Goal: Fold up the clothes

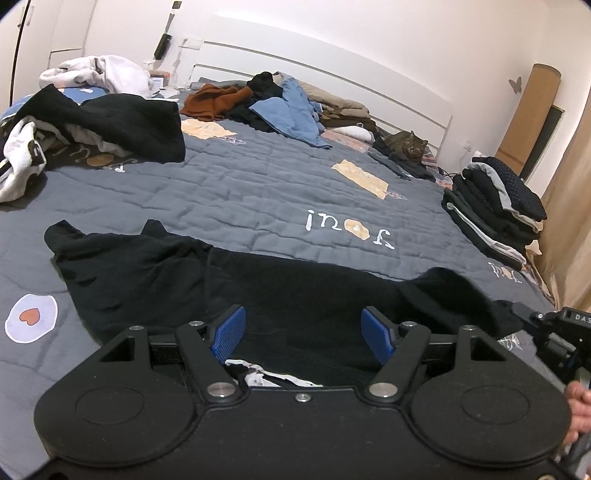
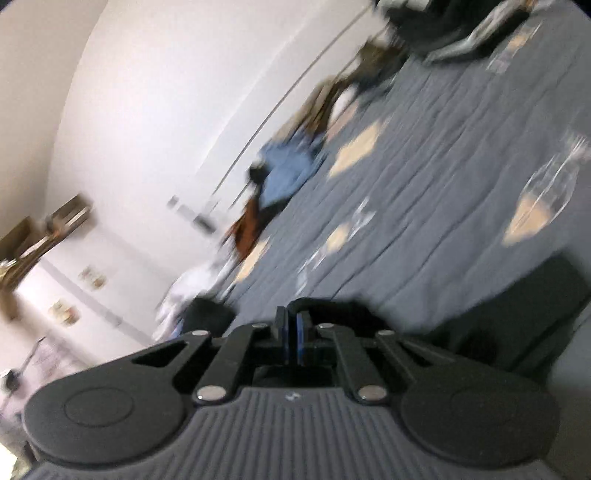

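Left wrist view shows the left hand-held gripper (image 1: 303, 332) spread open over a flat black cotton garment (image 1: 236, 288) on the grey quilted bed (image 1: 258, 177), while the right hand-held gripper (image 2: 293, 338), pinched onto that garment's edge, seems mid-fold, needing a smooth carry across.

White walls (image 1: 332, 33), white slatted headboard (image 1: 369, 85), grey quilted bedspread (image 1: 240, 184) — tan curtain (image 1: 569, 206) at right

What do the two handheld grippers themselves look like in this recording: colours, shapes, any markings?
The left gripper is matte black, with two round discs on its body, silver pivot screws and textured blue finger pads. The right gripper has the same black linkage, silver screws and blue pads, plus a ribbed grey top plate. No cables are visible.
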A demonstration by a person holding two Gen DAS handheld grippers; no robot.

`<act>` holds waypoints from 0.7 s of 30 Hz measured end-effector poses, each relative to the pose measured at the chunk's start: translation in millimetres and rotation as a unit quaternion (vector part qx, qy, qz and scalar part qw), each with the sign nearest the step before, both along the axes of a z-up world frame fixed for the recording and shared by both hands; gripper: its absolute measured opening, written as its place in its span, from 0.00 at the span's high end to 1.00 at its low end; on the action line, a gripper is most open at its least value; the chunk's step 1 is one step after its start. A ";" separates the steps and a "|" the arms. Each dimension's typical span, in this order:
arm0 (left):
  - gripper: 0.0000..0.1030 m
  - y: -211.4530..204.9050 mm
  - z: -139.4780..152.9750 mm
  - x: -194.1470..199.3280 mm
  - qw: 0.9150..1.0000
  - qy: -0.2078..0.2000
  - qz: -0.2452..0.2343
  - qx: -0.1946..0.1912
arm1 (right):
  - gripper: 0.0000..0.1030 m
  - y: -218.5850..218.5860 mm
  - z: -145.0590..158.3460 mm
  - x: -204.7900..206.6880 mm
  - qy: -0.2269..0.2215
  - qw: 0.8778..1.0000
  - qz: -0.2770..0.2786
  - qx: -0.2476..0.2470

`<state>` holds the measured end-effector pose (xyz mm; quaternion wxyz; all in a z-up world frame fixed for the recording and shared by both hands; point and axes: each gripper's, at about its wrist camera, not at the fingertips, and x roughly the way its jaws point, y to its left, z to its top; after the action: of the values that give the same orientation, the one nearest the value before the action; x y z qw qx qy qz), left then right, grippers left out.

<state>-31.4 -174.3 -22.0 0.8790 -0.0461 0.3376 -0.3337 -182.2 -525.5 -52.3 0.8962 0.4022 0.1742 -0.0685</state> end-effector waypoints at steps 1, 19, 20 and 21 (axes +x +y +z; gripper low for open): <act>0.33 0.5 0.1 0.3 1.000 0.000 0.000 0.000 | 0.93 -4.7 1.8 -2.0 0.002 1.000 -0.008 -0.009; 0.33 -4.8 -1.1 -2.0 1.000 -0.002 -0.005 0.007 | 0.46 74.4 11.4 6.8 0.065 0.945 0.209 -0.243; 0.33 -5.5 -1.3 -2.3 1.000 -0.002 -0.006 0.007 | 0.45 83.4 10.2 5.8 0.072 0.936 0.222 -0.262; 0.33 -6.1 -1.4 -2.5 1.000 -0.002 -0.006 0.009 | 0.44 92.4 9.1 4.8 0.078 0.927 0.235 -0.281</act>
<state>-33.9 -180.4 -23.4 0.8780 -0.0358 0.3388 -0.3363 -177.4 -433.1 -43.2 0.9465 0.0744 0.3067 0.0672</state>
